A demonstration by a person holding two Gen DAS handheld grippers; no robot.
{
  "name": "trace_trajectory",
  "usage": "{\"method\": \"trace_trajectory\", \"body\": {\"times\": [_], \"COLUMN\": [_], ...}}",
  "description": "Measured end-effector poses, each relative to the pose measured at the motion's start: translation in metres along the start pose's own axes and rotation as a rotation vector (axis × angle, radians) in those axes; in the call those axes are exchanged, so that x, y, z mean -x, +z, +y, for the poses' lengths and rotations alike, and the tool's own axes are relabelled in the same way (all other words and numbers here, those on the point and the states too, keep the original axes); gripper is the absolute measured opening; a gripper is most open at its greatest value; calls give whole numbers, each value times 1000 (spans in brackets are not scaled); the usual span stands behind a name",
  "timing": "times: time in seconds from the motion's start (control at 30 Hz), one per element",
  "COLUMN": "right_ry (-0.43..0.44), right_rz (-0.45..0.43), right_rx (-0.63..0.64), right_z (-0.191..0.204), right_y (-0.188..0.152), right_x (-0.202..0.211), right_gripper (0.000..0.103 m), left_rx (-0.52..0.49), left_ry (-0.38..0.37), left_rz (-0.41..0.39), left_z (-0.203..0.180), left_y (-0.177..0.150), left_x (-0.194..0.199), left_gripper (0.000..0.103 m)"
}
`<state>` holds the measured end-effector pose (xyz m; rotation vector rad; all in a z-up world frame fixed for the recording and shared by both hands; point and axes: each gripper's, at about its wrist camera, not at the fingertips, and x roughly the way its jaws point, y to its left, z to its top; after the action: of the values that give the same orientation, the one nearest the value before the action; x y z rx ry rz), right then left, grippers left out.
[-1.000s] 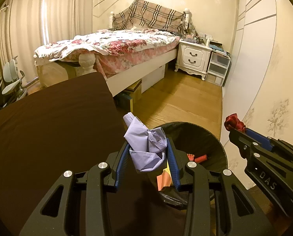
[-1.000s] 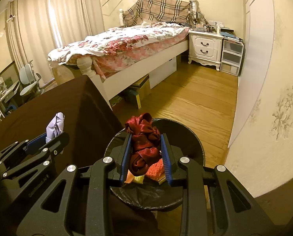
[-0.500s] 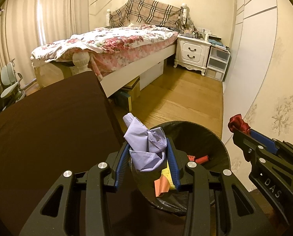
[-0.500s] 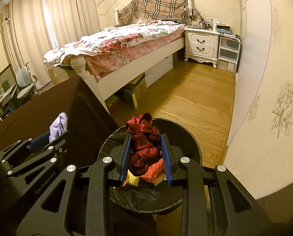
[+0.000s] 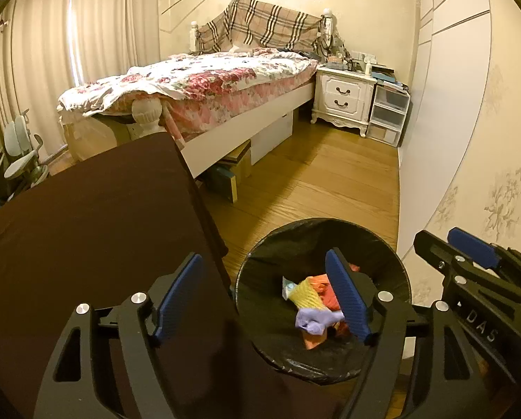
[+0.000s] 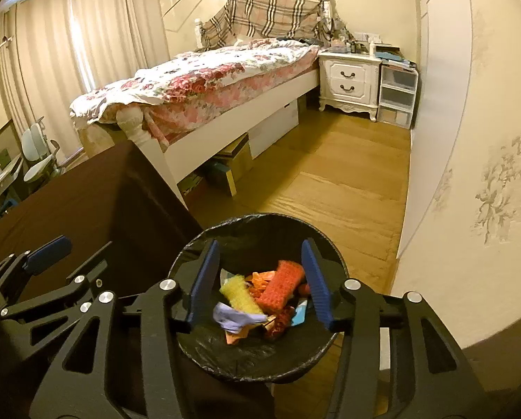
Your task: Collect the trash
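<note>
We see a black-lined bin [image 6: 260,359] at lower centre holding lilac, yellow and orange-red trash [image 6: 260,300] — beside a dark brown worktop [image 5: 86,230], with a floral-patterned bed [image 5: 197,83] upper left.

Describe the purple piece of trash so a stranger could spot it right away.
Find the round black-lined trash bin on the wood floor beside the dark brown table. Inside, the crumpled lavender wad lies at the pile's near edge, the only purple among yellow, orange and red scraps.

One bin [image 6: 190,255], two grippers (left [image 5: 265,293], right [image 6: 260,274]), one bed [image 5: 204,83]
</note>
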<state>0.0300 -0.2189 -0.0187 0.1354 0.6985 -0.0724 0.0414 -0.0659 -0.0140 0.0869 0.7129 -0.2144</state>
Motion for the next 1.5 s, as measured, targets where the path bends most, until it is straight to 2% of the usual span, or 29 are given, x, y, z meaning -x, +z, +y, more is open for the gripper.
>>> {"method": "trace_trajectory", "body": {"times": [0.27, 0.73, 1.13, 1.5], "right_ry": [-19, -29, -2, 4], "right_rz": [-18, -38, -35, -39], "right_rx": [6, 32, 49, 69], "right_z": [0, 12, 26, 35], "right_y": [1, 2, -6, -15], "right_x": [8, 22, 37, 51], "right_gripper": [63, 78, 84, 84], "left_rx": [29, 72, 106, 122], "left_ry": [16, 50, 86, 109], "left_rz": [-8, -51, -56, -56], "left_z": [8, 22, 35, 44], "left_y": [-2, -5, -15, -28], "left_x": [8, 33, 50, 65], "left_gripper": [77, 82, 83, 84]}}
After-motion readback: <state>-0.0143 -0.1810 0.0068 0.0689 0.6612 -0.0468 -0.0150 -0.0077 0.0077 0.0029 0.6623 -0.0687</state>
